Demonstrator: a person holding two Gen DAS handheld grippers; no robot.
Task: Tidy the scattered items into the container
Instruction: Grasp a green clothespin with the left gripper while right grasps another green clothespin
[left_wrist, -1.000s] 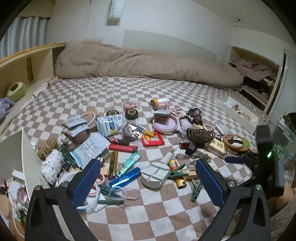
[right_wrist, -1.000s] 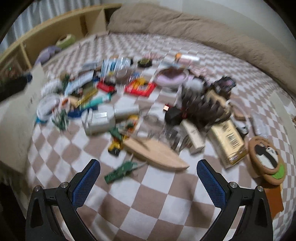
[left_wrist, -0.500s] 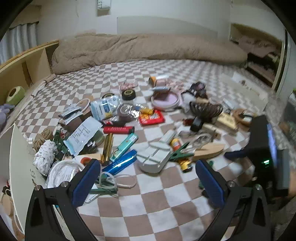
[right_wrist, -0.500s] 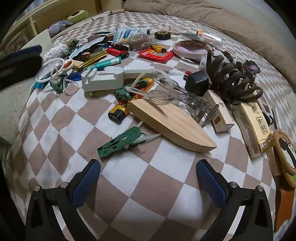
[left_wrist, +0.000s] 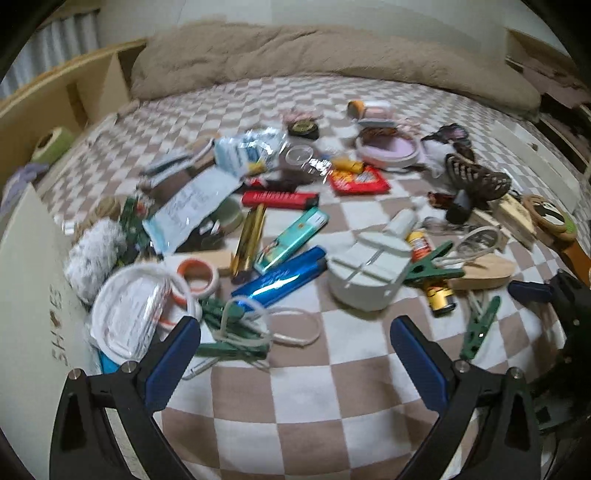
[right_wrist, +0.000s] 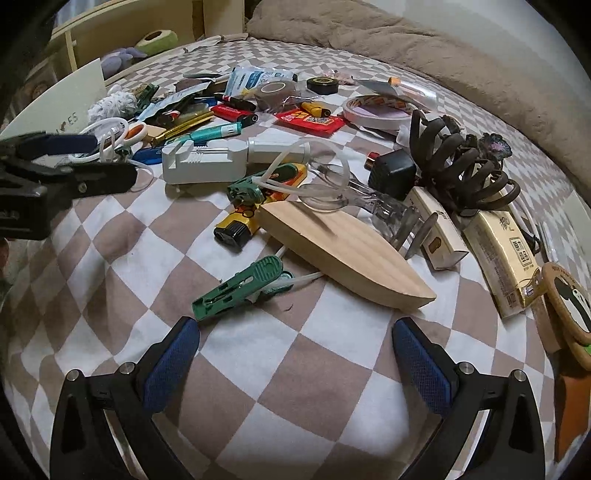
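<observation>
Both claws are gaping wide over the checkered bedspread (right_wrist: 303, 369), gripping nothing: right gripper (right_wrist: 295, 354) hovering just before a green clothespin (right_wrist: 240, 288) and wooden wedge (right_wrist: 347, 251); left gripper (left_wrist: 295, 350) facing a blue lighter (left_wrist: 280, 277) (container (left_wrist: 33, 295) at left edge).

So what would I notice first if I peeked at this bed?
A big jumble of little things spread over the checkered bedspread. Nearest the open right gripper lie a pale wooden piece and a green clothespin; a shiny blue lighter gleams mid-pile.
</observation>
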